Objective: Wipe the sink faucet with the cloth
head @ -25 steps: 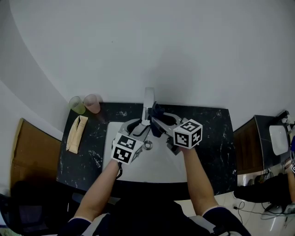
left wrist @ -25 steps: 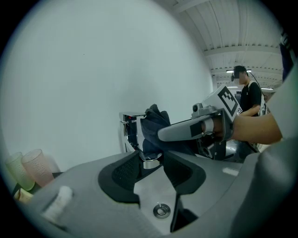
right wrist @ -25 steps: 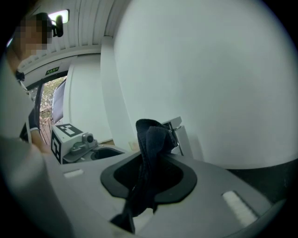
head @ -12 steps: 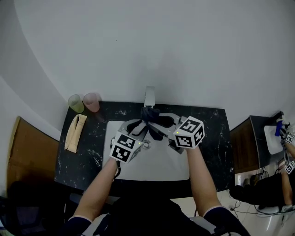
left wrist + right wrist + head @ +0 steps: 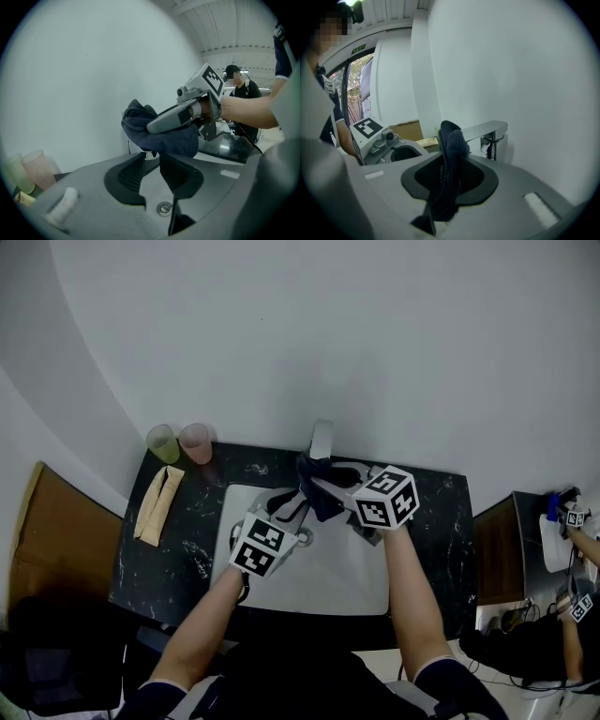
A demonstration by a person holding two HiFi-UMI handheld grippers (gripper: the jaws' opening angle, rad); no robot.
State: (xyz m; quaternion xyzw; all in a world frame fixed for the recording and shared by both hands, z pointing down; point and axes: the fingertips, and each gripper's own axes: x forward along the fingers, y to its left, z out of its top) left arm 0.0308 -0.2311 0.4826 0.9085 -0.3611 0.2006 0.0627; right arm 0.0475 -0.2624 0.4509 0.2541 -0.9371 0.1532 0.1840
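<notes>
Black stone counter [image 5: 441, 521], white sink [image 5: 328, 582]. My right gripper [image 5: 450, 161] clamps the dark cloth [image 5: 452, 136], held just beside the faucet [image 5: 322, 439]. My left gripper [image 5: 152, 157]: jaws just been closing, still part open, nothing between them.

Head view overhead, 2 close, sharing faucet [image 5: 487, 128]

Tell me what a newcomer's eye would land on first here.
First comes the dark blue cloth, clamped in the right gripper and held close to the faucet at the back of the white sink. Next is the left gripper, over the basin, whose jaws have just been closing with nothing between them. A green cup and a pink cup stand at the black counter's back left corner.
</notes>
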